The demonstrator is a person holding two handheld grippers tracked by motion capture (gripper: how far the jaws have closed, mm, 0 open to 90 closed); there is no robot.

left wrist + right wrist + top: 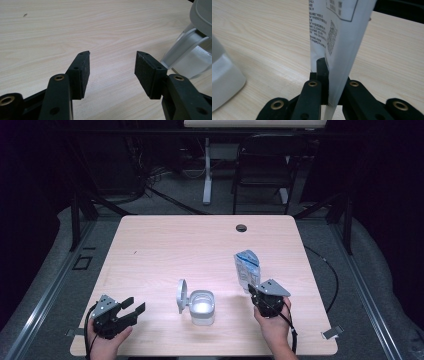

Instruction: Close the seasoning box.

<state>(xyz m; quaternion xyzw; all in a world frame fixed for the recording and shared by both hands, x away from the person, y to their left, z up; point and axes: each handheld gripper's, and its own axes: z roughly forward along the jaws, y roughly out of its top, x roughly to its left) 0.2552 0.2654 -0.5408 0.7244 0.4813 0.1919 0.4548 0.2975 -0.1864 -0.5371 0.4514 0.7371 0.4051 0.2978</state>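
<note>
- Right claw (259,296) clenched on a white-and-blue pouch (247,270), upright on the table (165,245).
- Left claw (131,308) released, left of an open-lidded white container (201,307).

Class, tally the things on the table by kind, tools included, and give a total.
Tools: 2, left tool and right tool
White container with open lid: 1
Printed pouch: 1
Total: 4
</note>
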